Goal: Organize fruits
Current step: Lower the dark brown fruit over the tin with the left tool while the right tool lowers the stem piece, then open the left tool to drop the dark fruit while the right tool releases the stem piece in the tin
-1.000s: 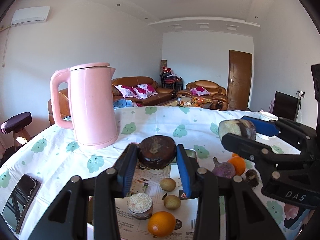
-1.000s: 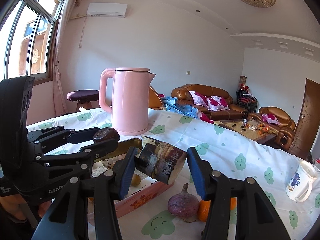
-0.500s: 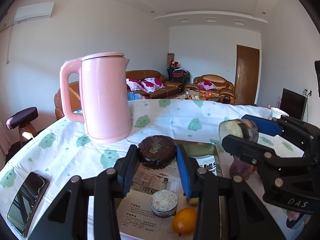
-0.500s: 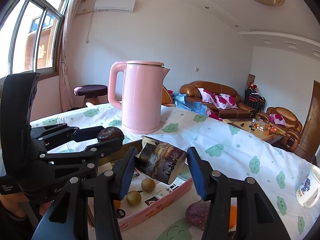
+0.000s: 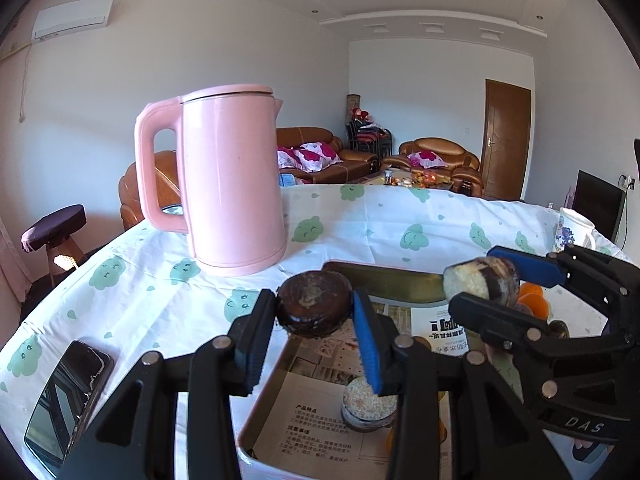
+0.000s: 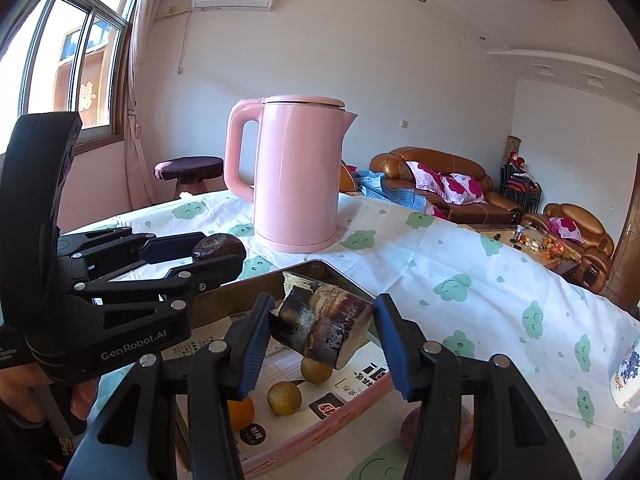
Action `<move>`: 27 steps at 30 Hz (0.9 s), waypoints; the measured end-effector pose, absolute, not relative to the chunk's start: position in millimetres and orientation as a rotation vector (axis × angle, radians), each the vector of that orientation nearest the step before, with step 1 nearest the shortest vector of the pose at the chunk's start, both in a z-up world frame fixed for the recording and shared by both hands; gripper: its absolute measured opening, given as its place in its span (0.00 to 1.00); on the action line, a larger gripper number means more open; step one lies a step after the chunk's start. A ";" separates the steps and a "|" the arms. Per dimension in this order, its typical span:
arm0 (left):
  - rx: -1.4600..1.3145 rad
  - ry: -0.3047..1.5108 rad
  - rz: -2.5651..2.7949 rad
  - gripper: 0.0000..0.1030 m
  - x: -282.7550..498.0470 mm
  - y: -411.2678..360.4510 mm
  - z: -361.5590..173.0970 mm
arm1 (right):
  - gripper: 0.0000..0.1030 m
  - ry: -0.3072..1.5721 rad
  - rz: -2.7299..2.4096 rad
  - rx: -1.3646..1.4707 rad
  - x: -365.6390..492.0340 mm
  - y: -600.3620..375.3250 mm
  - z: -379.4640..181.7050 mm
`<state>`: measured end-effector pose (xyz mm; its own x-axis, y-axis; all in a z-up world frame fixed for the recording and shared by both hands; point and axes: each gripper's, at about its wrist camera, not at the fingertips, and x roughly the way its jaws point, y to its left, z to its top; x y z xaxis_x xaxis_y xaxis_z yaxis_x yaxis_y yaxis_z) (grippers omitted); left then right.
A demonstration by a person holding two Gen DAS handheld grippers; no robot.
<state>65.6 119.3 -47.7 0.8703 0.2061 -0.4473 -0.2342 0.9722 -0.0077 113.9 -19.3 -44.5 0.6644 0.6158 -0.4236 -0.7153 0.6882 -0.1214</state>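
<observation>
While the left tongs [image 5: 314, 312] clamp a dark round fruit [image 5: 314, 307] between their pads, the left wrist view has them held above the near left corner of a pink tray [image 5: 256, 450] lined with printed paper. Inside the tray, under the right pad, sits a short cut piece with a pale top [image 5: 370, 402]. To the right the right tongs [image 5: 486, 286] come in from the side, gripping a striped cut chunk [image 5: 482, 280] over the tray's right part; oranges [image 5: 534, 306] lie on the table behind them. A pink kettle [image 5: 230, 184] stands upright on the white cloth with green prints [image 5: 420, 220], beyond the tray's far left corner. A dark phone [image 5: 66, 400] lies flat at the near left, and a white mug [image 5: 572, 234] stands far right.

From the right wrist view, the right tongs [image 6: 322, 330] squeeze the striped chunk [image 6: 322, 330], tilted, above the tray's [image 6: 320, 434] far side. Below it two small yellow-brown fruits [image 6: 284, 398] and an orange [image 6: 240, 412] lie on the paper. A purplish bulb [image 6: 420, 426] rests on the table just outside the tray's right wall. The left tongs [image 6: 218, 254] reach in from the left, shut on the dark fruit [image 6: 218, 247]. The kettle [image 6: 296, 176] stands beyond, and the mug [image 6: 628, 372] sits at the right edge.
</observation>
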 end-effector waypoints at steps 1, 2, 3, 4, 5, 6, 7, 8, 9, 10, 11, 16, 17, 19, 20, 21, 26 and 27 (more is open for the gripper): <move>-0.058 0.468 0.231 0.40 66.7 119.6 -48.7 | 0.52 0.373 0.765 -0.290 114.6 -17.8 -45.6; -0.054 0.475 0.232 0.40 67.9 119.9 -49.6 | 0.52 0.381 0.765 -0.291 115.7 -16.3 -46.9; -0.051 0.483 0.234 0.40 68.9 120.3 -50.7 | 0.52 0.389 0.764 -0.292 116.9 -15.0 -48.4; -0.050 0.488 0.234 0.40 69.4 120.7 -51.7 | 0.52 0.396 0.764 -0.292 118.4 -13.5 -49.8; -0.047 0.494 0.234 0.40 70.0 120.9 -52.7 | 0.52 0.402 0.765 -0.290 119.7 -12.8 -51.3; -0.042 0.500 0.234 0.40 70.9 120.6 -53.6 | 0.52 0.409 0.767 -0.287 120.9 -12.3 -52.7; -0.038 0.505 0.233 0.40 71.4 120.9 -54.5 | 0.52 0.416 0.768 -0.284 122.0 -12.0 -54.1; -0.034 0.511 0.234 0.40 71.8 120.8 -55.0 | 0.52 0.423 0.770 -0.282 123.3 -11.6 -55.4; -0.029 0.516 0.235 0.40 72.5 120.7 -55.7 | 0.52 0.429 0.769 -0.283 124.7 -11.3 -56.8; -0.024 0.523 0.235 0.40 73.4 120.5 -56.6 | 0.52 0.435 0.767 -0.284 125.6 -10.8 -58.1; -0.020 0.528 0.235 0.40 74.0 120.7 -57.5 | 0.52 0.442 0.768 -0.287 126.6 -10.1 -59.7; -0.009 0.553 0.229 0.40 78.4 120.0 -62.0 | 0.52 0.475 0.767 -0.291 131.0 -7.4 -67.4; -0.008 0.557 0.227 0.40 79.0 119.8 -62.5 | 0.52 0.482 0.767 -0.292 132.3 -6.7 -68.2; -0.001 0.566 0.225 0.40 79.9 119.4 -63.4 | 0.52 0.483 0.769 -0.294 133.1 -5.8 -68.7; 0.002 0.570 0.224 0.40 79.6 119.3 -63.5 | 0.52 0.488 0.771 -0.298 133.8 -4.6 -69.8; 0.006 0.576 0.222 0.40 80.3 119.1 -64.0 | 0.52 0.496 0.773 -0.305 134.5 -3.1 -71.3; 0.004 0.589 0.225 0.40 82.1 120.0 -64.9 | 0.52 0.528 0.768 -0.327 140.2 3.2 -76.1; 0.003 0.590 0.227 0.40 82.2 120.2 -65.0 | 0.52 0.535 0.767 -0.329 141.9 4.0 -77.1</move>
<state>82.2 120.2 -65.0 0.8066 0.2132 -0.5513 -0.2116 0.9750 0.0675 141.9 4.0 -77.1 0.5976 0.5667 -0.5672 -0.7284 0.6795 -0.0886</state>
